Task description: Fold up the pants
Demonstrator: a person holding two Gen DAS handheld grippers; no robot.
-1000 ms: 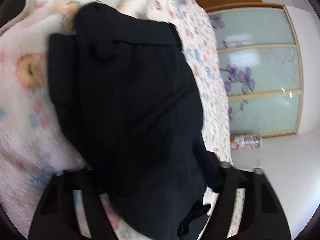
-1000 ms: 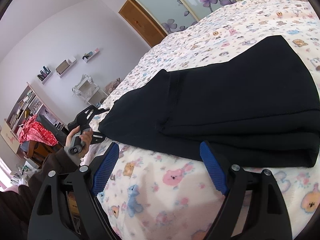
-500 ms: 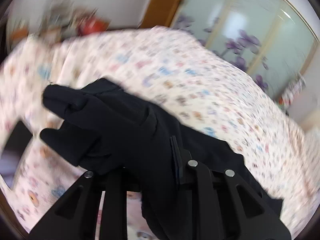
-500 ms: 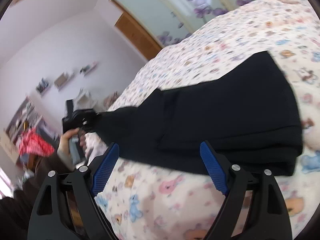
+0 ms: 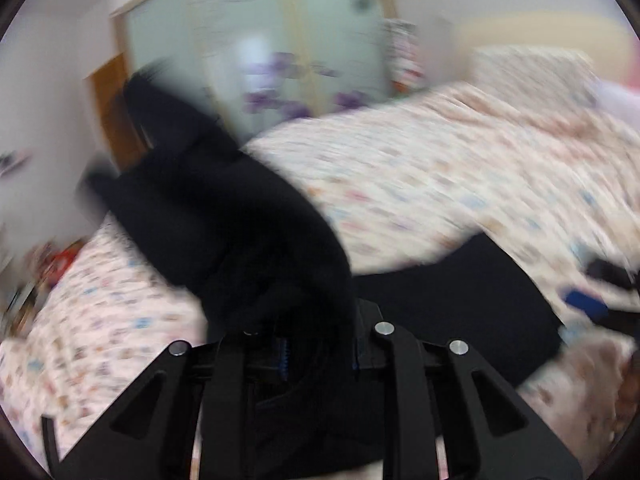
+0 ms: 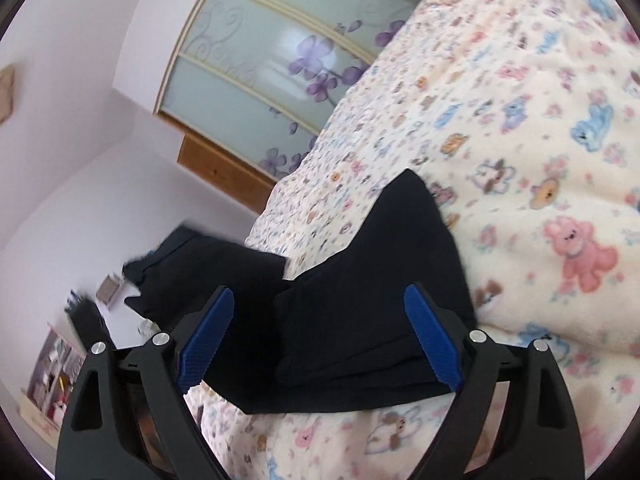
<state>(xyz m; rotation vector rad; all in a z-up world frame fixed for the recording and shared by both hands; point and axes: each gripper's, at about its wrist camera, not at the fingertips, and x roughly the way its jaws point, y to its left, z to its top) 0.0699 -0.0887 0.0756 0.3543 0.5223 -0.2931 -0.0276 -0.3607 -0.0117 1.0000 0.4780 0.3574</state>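
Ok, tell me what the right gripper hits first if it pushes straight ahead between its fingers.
Most likely the black pants: the folded stack lies on the bedspread directly ahead of the open right gripper, filling the gap between its blue pads. How far ahead it lies is unclear.

Cream bedspread [image 6: 540, 128] with pastel bear print across 3 o'clock. Frosted sliding doors [image 6: 276, 52] with purple flowers at 11 o'clock, wooden door [image 6: 218, 170] just below. Cluttered shelving [image 6: 52, 372] at 8 o'clock, blurred.

Bright, even daylight; left view motion-blurred, right sharper, fisheye-warped edges.
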